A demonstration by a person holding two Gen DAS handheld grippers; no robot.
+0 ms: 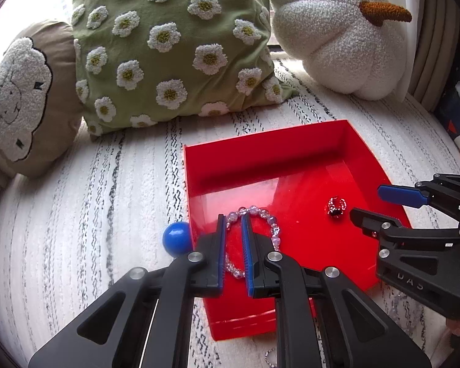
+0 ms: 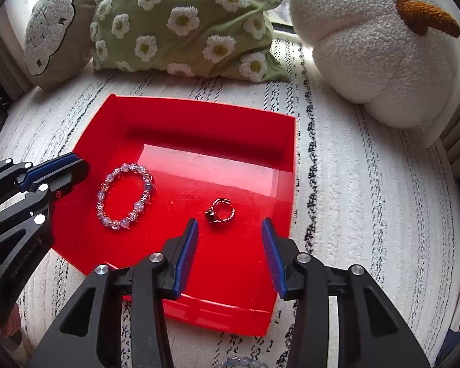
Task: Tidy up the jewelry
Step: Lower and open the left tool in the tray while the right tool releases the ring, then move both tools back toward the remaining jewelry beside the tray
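Your working surface is a white textured cover with black dashed stripes (image 2: 352, 214). A red tray (image 2: 199, 116) sits on it. Behind the tray lie a green daisy cushion (image 2: 184, 21), a beige sheep cushion (image 1: 30, 98) and a white plush pumpkin (image 2: 368, 61). A blue ball (image 1: 176, 238) rests against the tray's left wall.

The left gripper (image 1: 233, 219) hides part of the bead bracelet (image 1: 268, 216). More beads (image 2: 240, 362) at the bottom edge are cut off. The ring (image 2: 220, 211) is too small to see its stone well.
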